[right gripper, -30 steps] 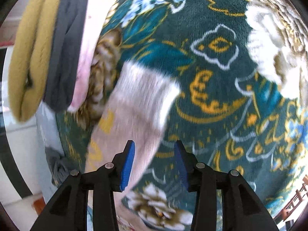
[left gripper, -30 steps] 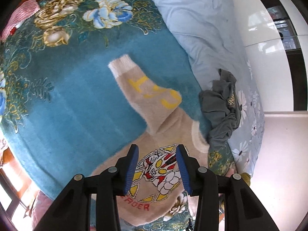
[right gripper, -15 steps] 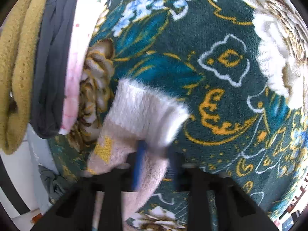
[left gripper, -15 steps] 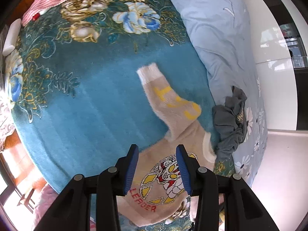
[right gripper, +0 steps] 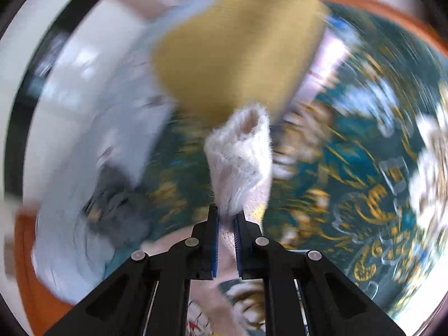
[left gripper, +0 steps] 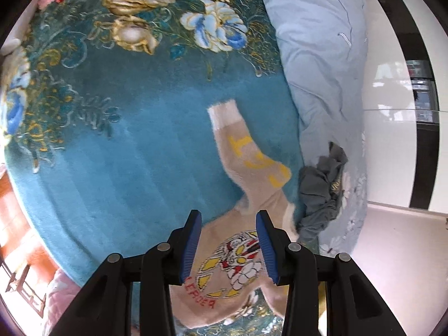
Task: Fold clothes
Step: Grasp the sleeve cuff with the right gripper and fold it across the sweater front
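My right hand-held gripper (right gripper: 226, 218) is clamped on the white cuff (right gripper: 240, 151) of a beige sweater (left gripper: 238, 254), the fuzzy sleeve end bunched between the blue pads (right gripper: 215, 240) and sticking out past them; the view around it is smeared with blur. My left hand-held gripper (left gripper: 229, 224) hangs over the sweater's chest, its jaws apart with nothing pressed between them, the printed crest (left gripper: 238, 257) showing in the gap. The sweater lies front up on a teal floral blanket (left gripper: 126, 154) on the bed, its other sleeve (left gripper: 246, 151), marked with yellow lettering, stretched out flat away from the body. A crumpled grey garment (left gripper: 322, 190) sits just beside the sweater's shoulder, on a pale blue daisy-print quilt (left gripper: 316, 64). A mustard-yellow cloth (right gripper: 232, 56) shows beyond the lifted cuff.
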Motion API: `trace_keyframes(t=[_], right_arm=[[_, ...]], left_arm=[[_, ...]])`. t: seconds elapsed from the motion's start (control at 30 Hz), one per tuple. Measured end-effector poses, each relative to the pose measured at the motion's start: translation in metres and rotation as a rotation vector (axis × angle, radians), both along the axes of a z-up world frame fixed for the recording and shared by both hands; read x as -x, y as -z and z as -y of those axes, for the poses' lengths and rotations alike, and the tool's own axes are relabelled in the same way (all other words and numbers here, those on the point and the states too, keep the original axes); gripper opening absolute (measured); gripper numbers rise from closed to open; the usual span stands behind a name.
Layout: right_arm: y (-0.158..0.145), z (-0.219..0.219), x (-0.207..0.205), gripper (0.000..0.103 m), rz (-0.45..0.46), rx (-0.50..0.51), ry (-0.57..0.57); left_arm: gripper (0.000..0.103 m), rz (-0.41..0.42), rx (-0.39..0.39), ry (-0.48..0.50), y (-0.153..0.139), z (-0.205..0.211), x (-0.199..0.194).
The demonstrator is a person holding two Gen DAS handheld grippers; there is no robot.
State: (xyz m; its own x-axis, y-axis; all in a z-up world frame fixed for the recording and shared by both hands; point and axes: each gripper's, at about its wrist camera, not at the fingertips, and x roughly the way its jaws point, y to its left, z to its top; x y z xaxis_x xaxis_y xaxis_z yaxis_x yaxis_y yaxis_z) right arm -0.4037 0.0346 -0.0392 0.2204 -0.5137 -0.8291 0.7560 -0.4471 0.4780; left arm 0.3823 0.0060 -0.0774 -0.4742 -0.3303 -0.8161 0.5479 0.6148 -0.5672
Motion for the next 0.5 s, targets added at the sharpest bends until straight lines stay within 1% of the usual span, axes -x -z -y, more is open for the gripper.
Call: trace_keyframes(t=[0.07,0.1,0.2,0.23,0.27,0.33,0.4,0.5], right_arm=[[-0.027,0.012,-0.042,0.01,-0.056,0.049,-0.117],[-0.036,0.018,-0.062,0.01,-0.08,0.065,-0.172],[-0.054,0.027,-0.13,0.01,-0.126,0.086,-0.329],[-0.056,0.031,-0.155,0.01,-0.145,0.088,-0.381],[-0.057,0.035,-0.18,0.01,-0.165,0.087,-0.431],[-0.049,0.042,-0.232,0.01,-0.191,0.072,-0.527],[-0.045,0.04,-0.268,0.01,-0.202,0.05,-0.601],[-0.018,0.043,-0.329,0.01,-0.253,-0.008,-0.72]], left_arm=[[0.044,-0.031,0.0,0.007,0.006,0.004,0.002],[0.044,-0.047,-0.001,0.009,0.01,0.005,0.004],[0.044,-0.076,-0.002,0.022,0.017,0.008,0.006],[0.044,-0.081,-0.003,0.022,0.018,0.009,0.005],[0.044,-0.083,-0.004,0.021,0.02,0.009,0.004],[0.044,-0.093,-0.006,0.013,0.023,0.01,-0.001],[0.044,-0.097,0.002,0.014,0.024,0.012,-0.004],[0.044,-0.071,0.027,0.051,0.024,0.018,-0.008]])
